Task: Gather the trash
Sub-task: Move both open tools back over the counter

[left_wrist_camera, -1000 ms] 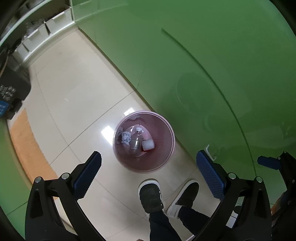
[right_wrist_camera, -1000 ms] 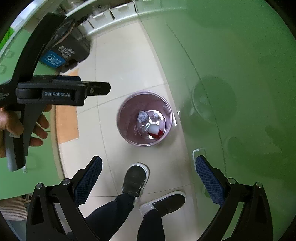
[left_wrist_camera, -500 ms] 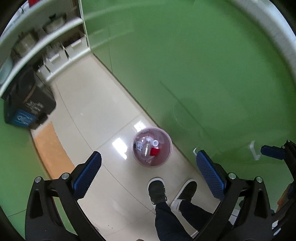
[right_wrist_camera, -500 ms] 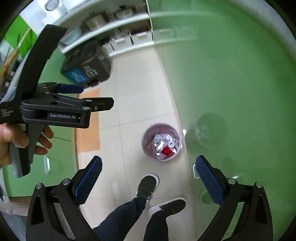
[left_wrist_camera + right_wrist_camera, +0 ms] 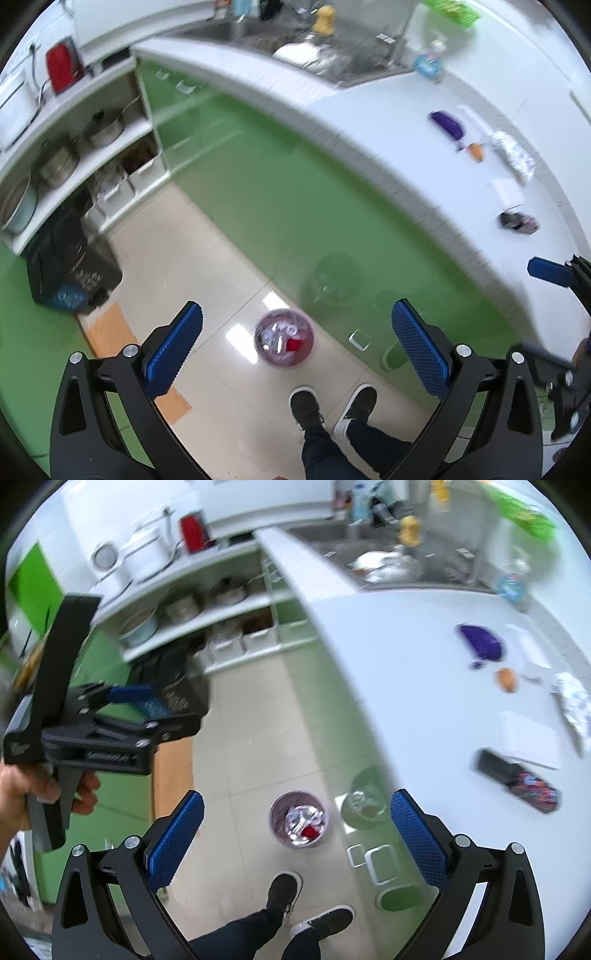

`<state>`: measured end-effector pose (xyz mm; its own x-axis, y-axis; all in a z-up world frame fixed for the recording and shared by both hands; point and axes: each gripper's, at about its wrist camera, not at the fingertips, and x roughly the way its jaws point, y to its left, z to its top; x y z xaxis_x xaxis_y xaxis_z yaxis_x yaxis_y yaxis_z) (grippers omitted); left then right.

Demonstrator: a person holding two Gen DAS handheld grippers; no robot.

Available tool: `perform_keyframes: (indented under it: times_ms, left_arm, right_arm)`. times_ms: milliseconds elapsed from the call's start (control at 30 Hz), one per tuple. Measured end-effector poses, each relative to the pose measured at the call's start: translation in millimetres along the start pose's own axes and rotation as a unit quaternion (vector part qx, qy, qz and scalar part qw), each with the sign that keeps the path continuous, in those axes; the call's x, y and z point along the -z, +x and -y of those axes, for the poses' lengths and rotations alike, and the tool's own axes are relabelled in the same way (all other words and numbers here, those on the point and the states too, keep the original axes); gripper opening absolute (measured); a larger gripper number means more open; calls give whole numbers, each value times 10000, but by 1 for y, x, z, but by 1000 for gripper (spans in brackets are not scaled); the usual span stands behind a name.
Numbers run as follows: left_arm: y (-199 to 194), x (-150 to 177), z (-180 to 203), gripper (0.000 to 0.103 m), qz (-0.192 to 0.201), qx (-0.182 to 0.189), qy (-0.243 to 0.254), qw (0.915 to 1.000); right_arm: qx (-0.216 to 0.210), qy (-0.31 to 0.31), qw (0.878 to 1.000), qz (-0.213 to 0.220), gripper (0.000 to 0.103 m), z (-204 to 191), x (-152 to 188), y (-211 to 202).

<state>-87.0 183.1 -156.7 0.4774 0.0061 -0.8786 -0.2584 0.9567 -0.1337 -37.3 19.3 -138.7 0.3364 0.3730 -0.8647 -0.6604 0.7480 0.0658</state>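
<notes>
A pink bin (image 5: 256,338) (image 5: 272,818) stands on the floor far below both grippers, holding a red piece, a bottle and crumpled paper. On the white counter (image 5: 388,122) lie a purple wrapper (image 5: 445,125) (image 5: 482,642), an orange scrap (image 5: 475,151) (image 5: 506,679), crumpled foil (image 5: 515,157) (image 5: 574,701), white paper (image 5: 528,734) and a dark printed wrapper (image 5: 517,221) (image 5: 517,775). My left gripper (image 5: 295,310) is open and empty. My right gripper (image 5: 297,797) is open too, with nothing in it, nearer the counter.
Green cabinet fronts (image 5: 277,206) run under the counter. A sink (image 5: 399,565) with dishes is at its far end. Shelves with pots (image 5: 192,609), a black box (image 5: 70,273) and an orange mat (image 5: 110,332) lie to the left. The person's shoes (image 5: 304,406) stand beside the bin.
Both grippers have risen from just above the bin to above counter height. The bin now looks small and the counter top with its litter has come into view.
</notes>
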Motion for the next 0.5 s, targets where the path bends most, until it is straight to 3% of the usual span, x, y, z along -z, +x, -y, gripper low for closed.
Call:
perform_keyframes:
  times_ms: [267, 500]
  left_arm:
    - [-24, -45, 59, 100, 325, 243, 380, 9985]
    - [-21, -78, 104, 100, 433, 389, 700, 9958]
  right_arm:
    - [515, 651, 9958, 394, 97, 73, -3, -46]
    - [904, 1113, 9878, 609, 97, 130, -2, -76]
